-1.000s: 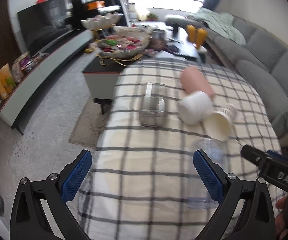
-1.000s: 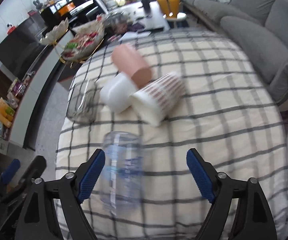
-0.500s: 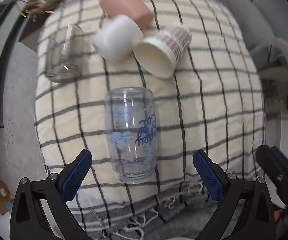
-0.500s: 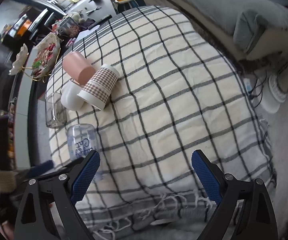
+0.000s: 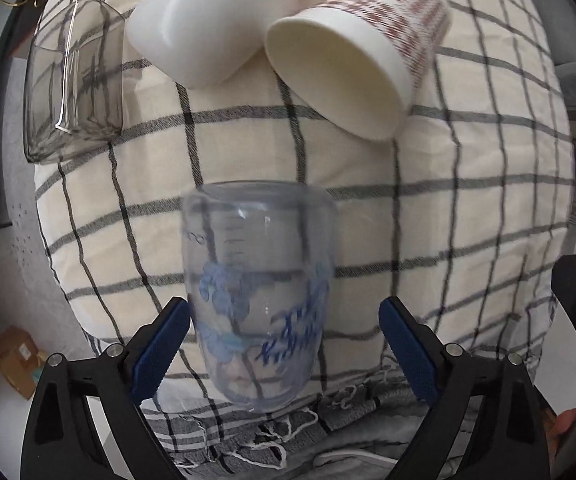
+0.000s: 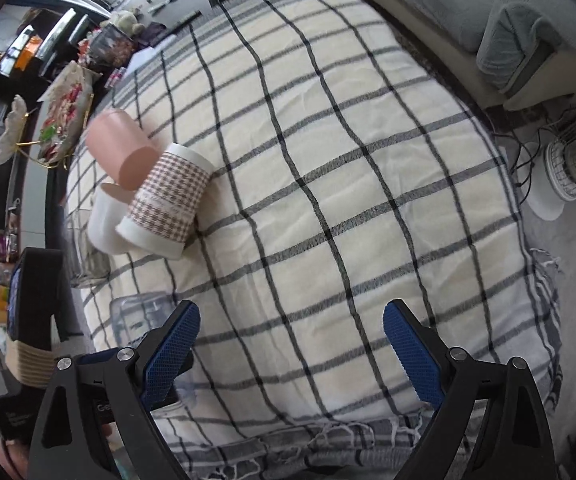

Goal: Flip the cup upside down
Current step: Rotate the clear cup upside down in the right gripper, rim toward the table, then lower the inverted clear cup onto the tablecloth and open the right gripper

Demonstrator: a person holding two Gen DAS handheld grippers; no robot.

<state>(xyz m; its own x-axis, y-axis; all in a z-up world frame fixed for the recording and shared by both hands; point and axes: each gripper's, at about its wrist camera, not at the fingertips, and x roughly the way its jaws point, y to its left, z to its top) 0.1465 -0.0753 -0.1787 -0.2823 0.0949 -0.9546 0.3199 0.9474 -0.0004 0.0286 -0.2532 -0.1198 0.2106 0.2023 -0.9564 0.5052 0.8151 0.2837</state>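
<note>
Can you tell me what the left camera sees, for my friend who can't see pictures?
A clear plastic cup with blue writing lies on its side on a checked tablecloth, between the open left gripper. Behind it lie a white cup, a patterned paper cup and a clear glass, all on their sides.
</note>
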